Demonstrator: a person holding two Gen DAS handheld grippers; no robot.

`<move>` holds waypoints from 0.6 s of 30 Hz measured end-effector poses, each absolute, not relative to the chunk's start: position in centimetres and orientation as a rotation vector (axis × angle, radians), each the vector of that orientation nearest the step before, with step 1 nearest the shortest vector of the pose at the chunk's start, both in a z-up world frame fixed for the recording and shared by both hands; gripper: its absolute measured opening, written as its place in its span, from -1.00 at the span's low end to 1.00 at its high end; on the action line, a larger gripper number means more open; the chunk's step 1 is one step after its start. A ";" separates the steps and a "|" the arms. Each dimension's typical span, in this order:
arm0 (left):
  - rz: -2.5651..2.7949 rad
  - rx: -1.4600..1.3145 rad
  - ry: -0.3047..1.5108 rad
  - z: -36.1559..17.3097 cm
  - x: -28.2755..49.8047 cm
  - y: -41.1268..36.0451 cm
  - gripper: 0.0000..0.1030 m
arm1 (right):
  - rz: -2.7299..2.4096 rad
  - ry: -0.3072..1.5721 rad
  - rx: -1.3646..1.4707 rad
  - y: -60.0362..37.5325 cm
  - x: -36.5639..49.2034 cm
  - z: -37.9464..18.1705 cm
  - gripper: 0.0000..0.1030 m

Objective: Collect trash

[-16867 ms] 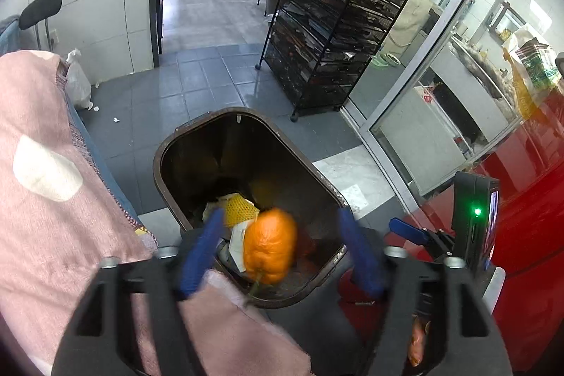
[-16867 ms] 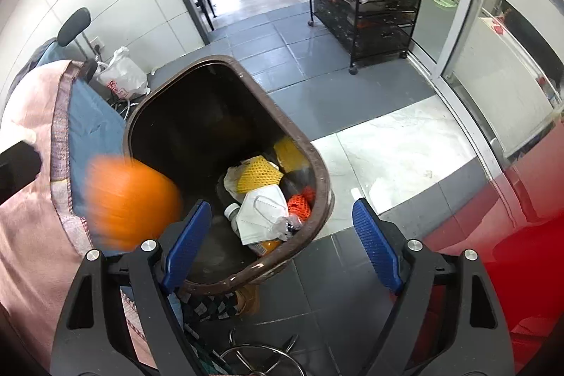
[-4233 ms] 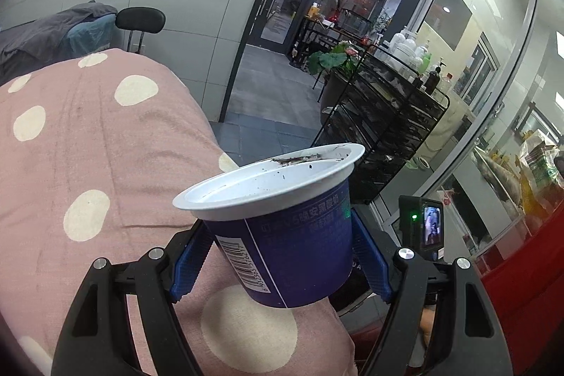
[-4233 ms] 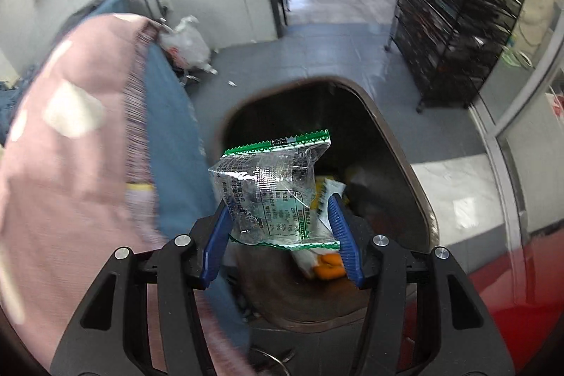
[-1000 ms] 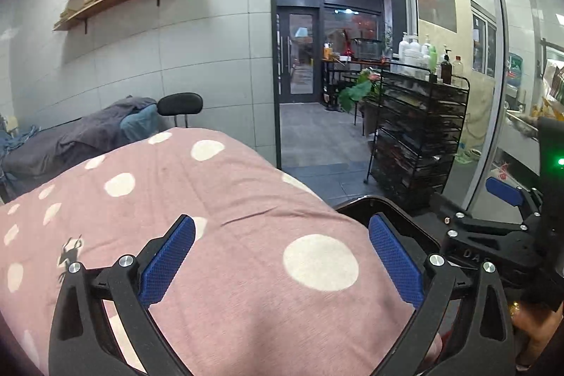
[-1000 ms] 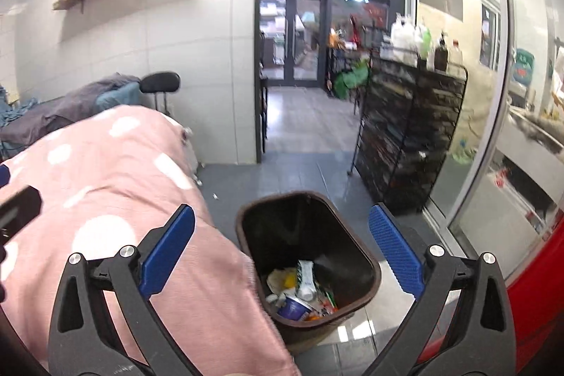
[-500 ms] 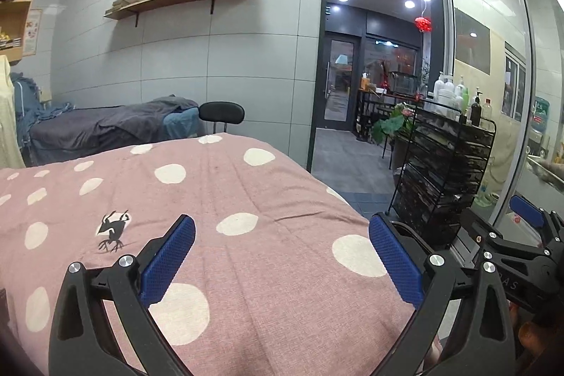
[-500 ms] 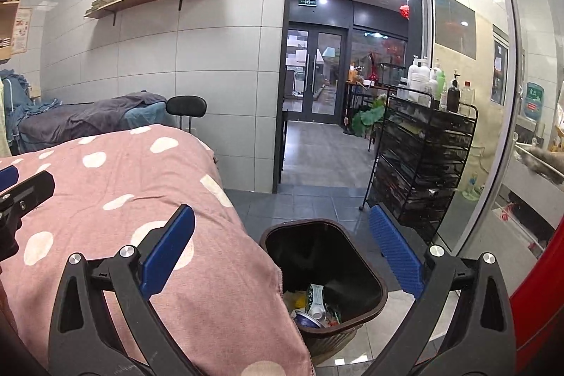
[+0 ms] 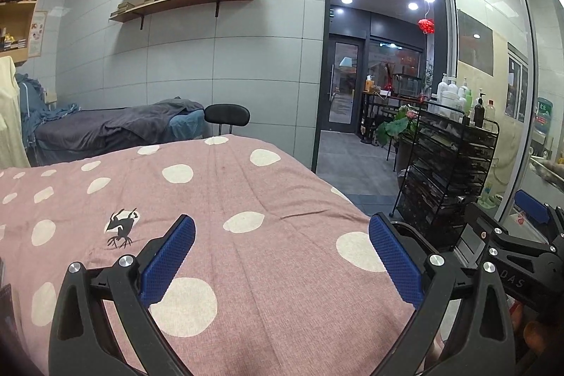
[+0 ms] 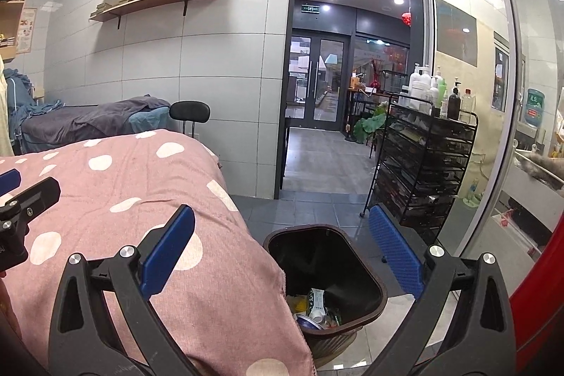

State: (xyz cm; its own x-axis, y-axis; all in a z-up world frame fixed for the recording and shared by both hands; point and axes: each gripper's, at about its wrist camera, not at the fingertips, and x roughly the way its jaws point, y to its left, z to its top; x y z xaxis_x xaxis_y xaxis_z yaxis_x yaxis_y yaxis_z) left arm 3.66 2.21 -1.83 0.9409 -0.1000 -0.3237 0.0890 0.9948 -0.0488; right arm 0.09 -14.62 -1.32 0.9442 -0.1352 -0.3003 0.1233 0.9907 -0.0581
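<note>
Hovering over bedspread [image 9: 246,185], both grippers now empty, trash in bin [image 10: 370,305]

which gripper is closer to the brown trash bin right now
Right. The right gripper hangs open just above the trash bin; the left gripper is over the polka-dot bed cover, bin out of its view.

Left tongs [image 9: 282,256] gape empty over polka-dot cloth [image 9: 225,199]; right tongs [image 9: 528,235] beside.

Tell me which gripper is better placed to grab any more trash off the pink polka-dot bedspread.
Probably the left gripper: it is open, empty and aimed over the pink polka-dot bedspread. The right gripper, also open, points past its edge at the brown trash bin.
</note>
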 end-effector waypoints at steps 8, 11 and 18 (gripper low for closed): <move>-0.096 -0.040 0.333 -1.8 3.6 2.5 0.89 | -0.131 0.304 -0.038 -14.6 0.0 -1.1 0.89; -0.096 -0.039 0.335 -1.8 3.6 2.6 0.89 | -0.130 0.304 -0.039 -14.6 0.0 -1.1 0.89; -0.097 -0.040 0.340 -1.7 3.5 2.6 0.89 | -0.125 0.305 -0.039 -14.5 0.1 -1.1 0.89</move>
State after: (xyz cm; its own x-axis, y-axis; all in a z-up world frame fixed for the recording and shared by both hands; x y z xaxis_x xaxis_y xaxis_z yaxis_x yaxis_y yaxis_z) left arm 3.53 2.58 -1.68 0.9382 -0.1022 -0.3307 0.0886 0.9945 -0.0560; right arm 0.06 -14.55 -1.15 0.9461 -0.1289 -0.2971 0.1170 0.9915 -0.0575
